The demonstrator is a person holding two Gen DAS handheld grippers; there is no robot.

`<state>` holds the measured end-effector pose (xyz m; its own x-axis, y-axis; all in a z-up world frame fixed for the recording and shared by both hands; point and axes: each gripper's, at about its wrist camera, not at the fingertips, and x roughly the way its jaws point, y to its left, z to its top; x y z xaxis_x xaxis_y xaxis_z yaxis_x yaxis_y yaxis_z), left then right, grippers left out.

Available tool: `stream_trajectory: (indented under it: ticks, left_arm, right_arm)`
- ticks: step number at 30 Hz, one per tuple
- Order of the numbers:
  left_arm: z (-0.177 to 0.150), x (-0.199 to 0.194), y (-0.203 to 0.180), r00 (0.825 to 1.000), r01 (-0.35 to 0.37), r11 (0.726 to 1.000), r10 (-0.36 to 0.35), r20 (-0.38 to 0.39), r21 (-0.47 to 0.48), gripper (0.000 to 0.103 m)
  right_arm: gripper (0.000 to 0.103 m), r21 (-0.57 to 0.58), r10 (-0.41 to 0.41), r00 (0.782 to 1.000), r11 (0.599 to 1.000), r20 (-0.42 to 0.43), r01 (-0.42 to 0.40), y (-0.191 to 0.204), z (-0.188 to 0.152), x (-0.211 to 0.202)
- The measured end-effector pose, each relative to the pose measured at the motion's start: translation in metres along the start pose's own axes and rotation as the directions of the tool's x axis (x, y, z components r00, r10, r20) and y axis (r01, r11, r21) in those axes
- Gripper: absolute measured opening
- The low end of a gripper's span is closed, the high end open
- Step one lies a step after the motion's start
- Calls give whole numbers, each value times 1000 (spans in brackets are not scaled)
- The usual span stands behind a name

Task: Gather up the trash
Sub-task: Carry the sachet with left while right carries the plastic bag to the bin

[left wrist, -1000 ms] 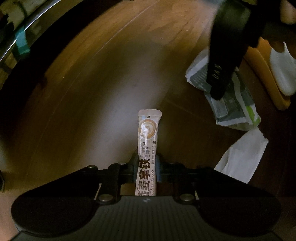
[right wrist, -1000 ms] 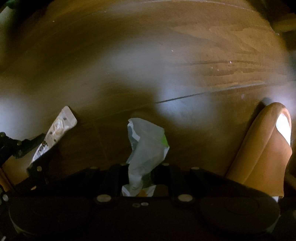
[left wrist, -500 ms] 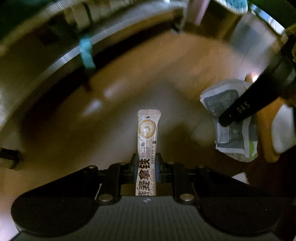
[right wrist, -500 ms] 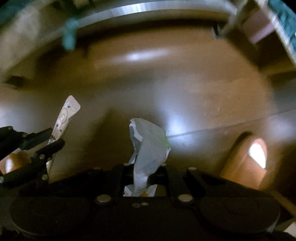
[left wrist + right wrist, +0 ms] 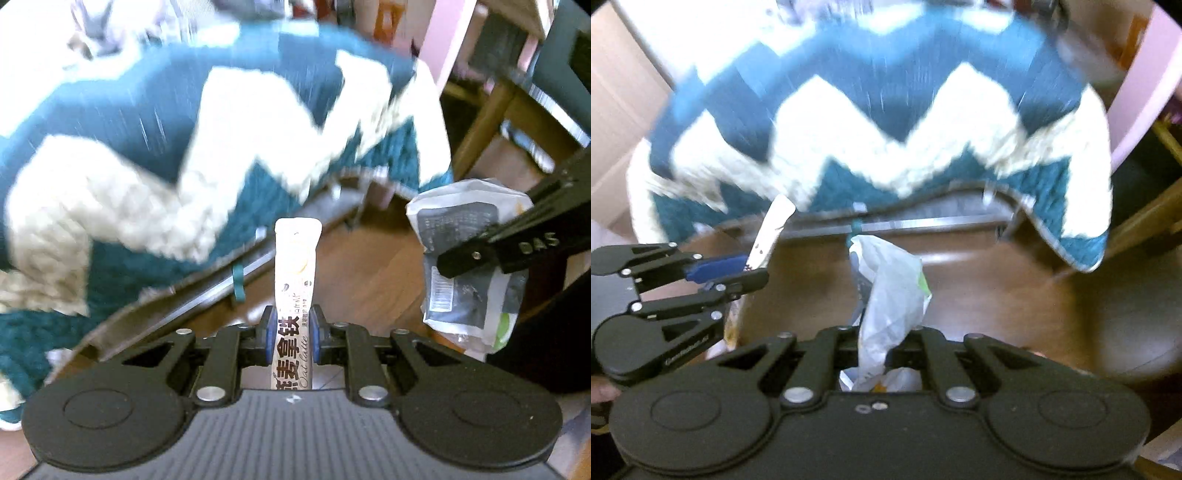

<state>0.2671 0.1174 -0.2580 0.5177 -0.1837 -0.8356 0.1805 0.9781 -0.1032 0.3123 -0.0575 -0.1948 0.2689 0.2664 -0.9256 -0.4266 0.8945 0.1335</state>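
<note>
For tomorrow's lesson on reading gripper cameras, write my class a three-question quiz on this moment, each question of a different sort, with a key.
1. True or false: the left gripper is empty.
2. What does the right gripper hold? A) a crumpled wrapper B) a slipper C) a spoon
3. Fill in: behind both grippers hangs a teal and white ______ with a zigzag pattern.

Key
1. False: it is shut on the oat latte sachet.
2. A: the crumpled wrapper is pinched between its jaws.
3. Blanket.
</note>
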Motion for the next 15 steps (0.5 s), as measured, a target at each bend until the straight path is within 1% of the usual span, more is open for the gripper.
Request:
stream_trajectory:
  ticks: [4,6,8,12,15]
  left_arm:
    - [22,-55,-19,996,-7,999,11,86,-42,17]
    - [30,-80,-30,992,-5,998,13,123,-58,17]
    - [39,-107,-45,986,-10,998,20,165,-57,17]
    - [54,-153,-74,970,-11,999,21,242,-44,17]
    - [72,-187,-98,953,-4,999,15,303,-38,17]
  right_arm:
    - [5,-20,2,996,1000,89,0,-7,-6,-66]
    - [5,-36,-8,992,999,127,13,-7,-9,-94]
    - [5,-37,1,986,999,167,6,-11,-10,-125]
    - [5,-48,-14,966,998,259,27,-22,-16,-186]
    - [5,-53,-31,944,997,329,52,-34,-19,-228]
